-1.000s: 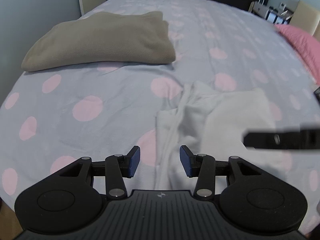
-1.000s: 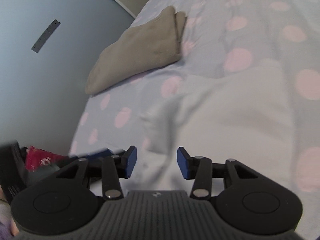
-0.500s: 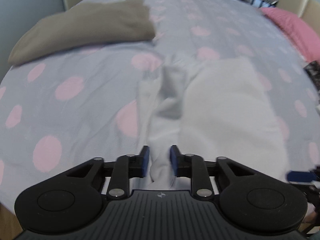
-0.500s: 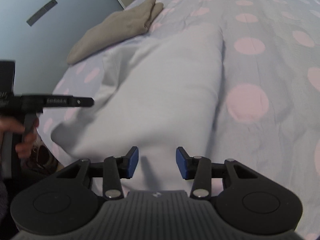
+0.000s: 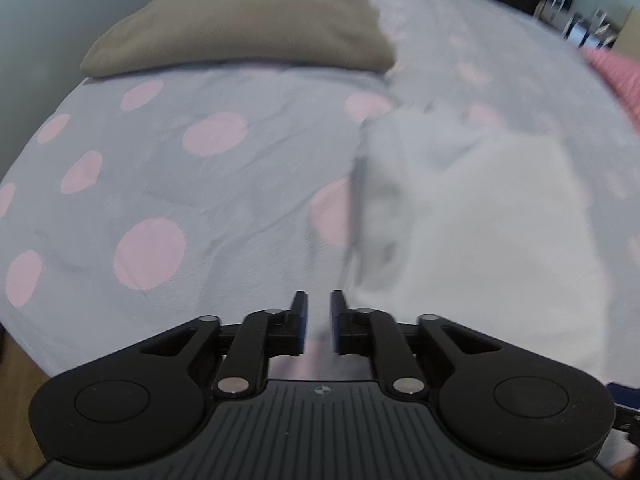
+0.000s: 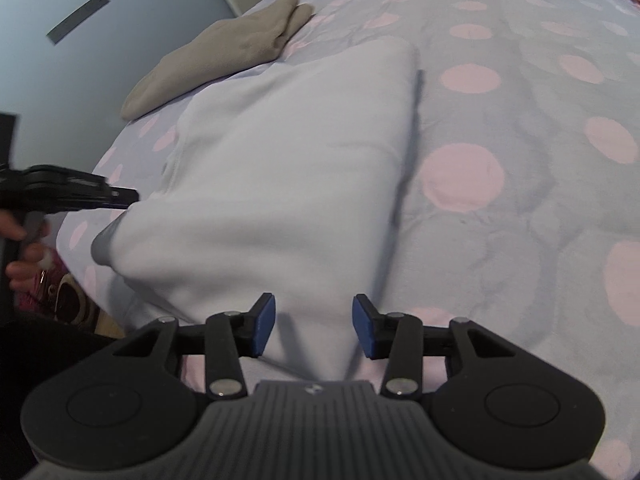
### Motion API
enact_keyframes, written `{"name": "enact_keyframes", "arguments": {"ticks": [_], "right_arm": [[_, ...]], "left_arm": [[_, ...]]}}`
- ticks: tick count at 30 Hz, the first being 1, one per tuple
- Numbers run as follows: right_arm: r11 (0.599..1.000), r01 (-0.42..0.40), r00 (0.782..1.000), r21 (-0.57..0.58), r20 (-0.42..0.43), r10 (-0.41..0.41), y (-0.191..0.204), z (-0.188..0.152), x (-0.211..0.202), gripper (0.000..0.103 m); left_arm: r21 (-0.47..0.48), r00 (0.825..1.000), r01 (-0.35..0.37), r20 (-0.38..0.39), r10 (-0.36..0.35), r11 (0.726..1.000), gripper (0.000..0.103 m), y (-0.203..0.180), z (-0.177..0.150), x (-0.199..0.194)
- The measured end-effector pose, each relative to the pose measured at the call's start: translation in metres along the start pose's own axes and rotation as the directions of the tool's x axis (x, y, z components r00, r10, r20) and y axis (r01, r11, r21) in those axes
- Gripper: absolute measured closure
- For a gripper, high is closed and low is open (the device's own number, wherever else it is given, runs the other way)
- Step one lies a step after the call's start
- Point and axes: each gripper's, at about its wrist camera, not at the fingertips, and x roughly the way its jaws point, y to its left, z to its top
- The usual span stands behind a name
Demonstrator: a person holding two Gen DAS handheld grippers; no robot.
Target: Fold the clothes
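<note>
Left tool (image 5: 318, 322) jaws opening, nothing between, right tool (image 6: 314, 330) unclenched astride white garment (image 6: 280, 184)

Left tongs (image 5: 318, 322) opening, narrow; right tongs (image 6: 314, 330) apart.

White garment (image 6: 280, 168) – soft matt cloth; dotted bedsheet (image 5: 192, 200) – creased cotton; tan fleece (image 5: 248, 28) fuzzy.

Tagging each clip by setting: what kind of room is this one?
Most likely a bedroom: the work surface is a bed with a grey, pink-dotted sheet, a folded taupe garment and a white garment on it.
</note>
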Motion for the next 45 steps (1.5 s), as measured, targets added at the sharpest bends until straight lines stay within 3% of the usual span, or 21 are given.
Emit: {"name": "enact_keyframes", "arguments": {"ticks": [4, 8, 11, 13, 18, 22, 29, 35, 41, 45], "right_arm": [[0.999, 0.004, 1.0, -0.032, 0.016, -0.003, 0.004, -0.005, -0.008, 0.05], [0.995, 0.027, 1.0, -0.095, -0.012, -0.028, 0.013, -0.012, -0.001, 0.05], [0.989, 0.063, 0.997, -0.134, -0.046, -0.069, 0.014, -0.017, 0.011, 0.058], [0.988, 0.08, 0.993, -0.133, -0.07, -0.09, 0.009, -0.021, 0.019, 0.058], [0.99, 0.087, 0.991, -0.11, -0.096, -0.098, 0.002, -0.021, 0.022, 0.055], [0.981, 0.119, 0.99, -0.153, -0.054, -0.129, 0.01, -0.023, 0.01, 0.029], [0.946, 0.173, 0.985, -0.275, 0.021, -0.174, 0.027, -0.032, -0.002, 0.023], [0.903, 0.234, 0.971, -0.36, 0.131, -0.199, 0.038, -0.044, -0.006, 0.016], [0.933, 0.221, 0.975, -0.285, 0.039, -0.219, 0.022, -0.042, 0.007, 0.016], [0.927, 0.236, 0.97, -0.291, 0.008, -0.244, 0.015, -0.046, 0.015, 0.016]], "left_arm": [[0.052, 0.999, 0.048, 0.024, -0.049, 0.997, 0.083, -0.015, -0.011, -0.017], [0.152, 0.999, 0.0, -0.035, 0.006, 0.988, 0.084, -0.034, -0.026, -0.008], [0.196, 0.996, -0.037, -0.077, 0.053, 0.98, 0.084, -0.037, -0.034, 0.009], [0.21, 0.992, -0.045, -0.105, 0.068, 0.977, 0.084, -0.038, -0.039, 0.022], [0.249, 0.991, -0.074, -0.092, 0.1, 0.966, 0.084, -0.046, -0.042, 0.027], [0.213, 0.997, -0.062, -0.041, 0.072, 0.975, 0.083, -0.041, -0.042, 0.015], [0.132, 0.999, -0.044, 0.005, 0.044, 0.99, 0.076, -0.029, -0.039, 0.002], [0.135, 0.999, -0.051, 0.004, 0.051, 0.99, 0.072, -0.029, -0.038, 0.004], [0.157, 0.998, -0.055, 0.003, 0.055, 0.986, 0.072, -0.03, -0.04, 0.005], [0.164, 0.998, -0.062, -0.005, 0.064, 0.985, 0.072, -0.031, -0.041, 0.006]]}}
